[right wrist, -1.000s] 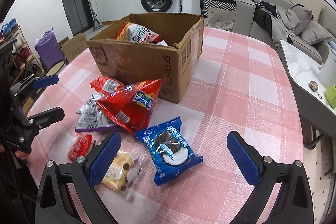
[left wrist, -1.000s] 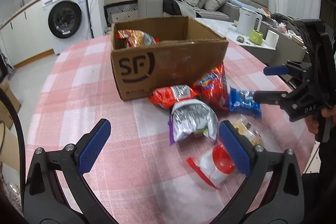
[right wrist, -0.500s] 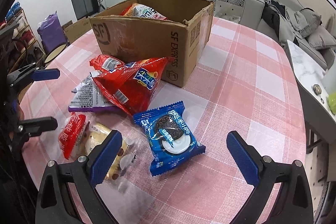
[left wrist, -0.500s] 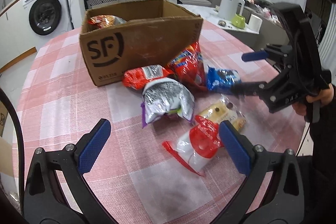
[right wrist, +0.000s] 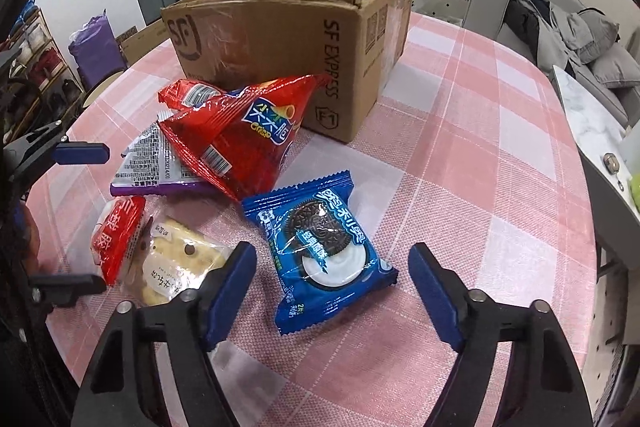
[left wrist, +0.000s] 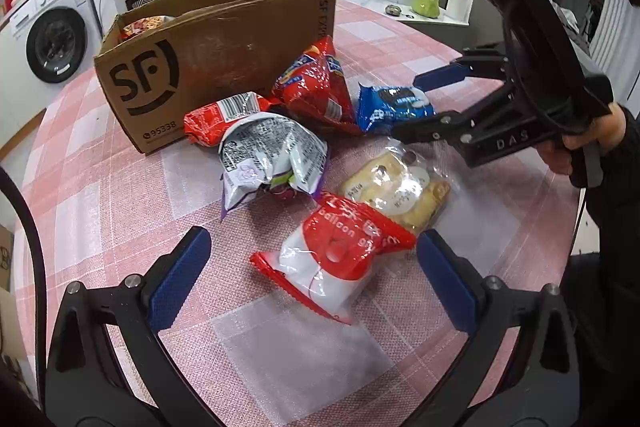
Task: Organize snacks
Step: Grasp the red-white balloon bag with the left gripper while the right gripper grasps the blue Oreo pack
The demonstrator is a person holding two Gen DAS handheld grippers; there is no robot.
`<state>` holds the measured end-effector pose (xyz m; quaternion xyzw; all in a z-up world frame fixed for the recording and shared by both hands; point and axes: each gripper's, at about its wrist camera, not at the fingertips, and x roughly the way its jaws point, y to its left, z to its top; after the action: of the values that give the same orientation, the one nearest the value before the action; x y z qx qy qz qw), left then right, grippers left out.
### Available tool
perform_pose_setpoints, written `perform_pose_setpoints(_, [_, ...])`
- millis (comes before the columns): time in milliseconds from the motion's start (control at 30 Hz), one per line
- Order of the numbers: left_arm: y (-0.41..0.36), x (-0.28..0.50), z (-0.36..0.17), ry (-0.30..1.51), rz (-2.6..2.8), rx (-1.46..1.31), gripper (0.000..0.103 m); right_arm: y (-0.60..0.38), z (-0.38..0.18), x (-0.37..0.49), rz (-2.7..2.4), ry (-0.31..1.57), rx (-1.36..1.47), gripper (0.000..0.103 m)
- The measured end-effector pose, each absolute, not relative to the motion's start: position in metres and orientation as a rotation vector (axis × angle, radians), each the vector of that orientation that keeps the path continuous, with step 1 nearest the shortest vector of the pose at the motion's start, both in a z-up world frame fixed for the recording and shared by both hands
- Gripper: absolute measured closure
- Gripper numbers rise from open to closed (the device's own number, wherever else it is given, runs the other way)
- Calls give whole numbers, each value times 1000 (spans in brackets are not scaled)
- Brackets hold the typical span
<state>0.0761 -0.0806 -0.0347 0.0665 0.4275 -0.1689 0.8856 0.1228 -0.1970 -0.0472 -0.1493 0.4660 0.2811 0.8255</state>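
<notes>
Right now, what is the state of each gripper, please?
Left gripper: open, empty, its fingers either side of the red and white packet.
Right gripper: closing around the blue cookie packet, pads not yet pressing on it.

One box point(right wrist: 280, 39); six snack packs on the table point(right wrist: 460, 155) (three red, one blue, one silver, one clear); two grippers.

Our left claw point(left wrist: 312, 283) and right claw point(right wrist: 332, 291) are black frames with blue pads and silver screws (the right one's body reads "DAS"); we wear a dark sleeve point(left wrist: 624, 163).
</notes>
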Motion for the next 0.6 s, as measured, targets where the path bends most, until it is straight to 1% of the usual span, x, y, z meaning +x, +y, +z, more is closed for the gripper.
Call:
perform_pose_setpoints(100, [-81,77,-39,908,-355,148,1,-196,-48,124,601,990,-312,30])
perform_pose_setpoints(200, [-77,80,-43,923,-358,140,3,-196,-48,123,602,984,-315,30])
perform_pose_setpoints(300, [-73,82,-48,941,-365,122,12,-195,-48,123,605,981,-311,31])
perform_pose_setpoints(367, [-70,84,-52,961,-373,108,26,-196,-47,122,610,980,-308,31])
perform_pose_setpoints(433, [-68,85,-53,959,-385,87,31,-196,-46,122,613,975,-307,31])
perform_pose_setpoints(467, [-67,85,-52,955,-388,81,37,-196,-45,121,615,974,-305,31])
perform_pose_setpoints(600, [-64,84,-51,943,-409,74,45,-195,-45,121,613,972,-308,31])
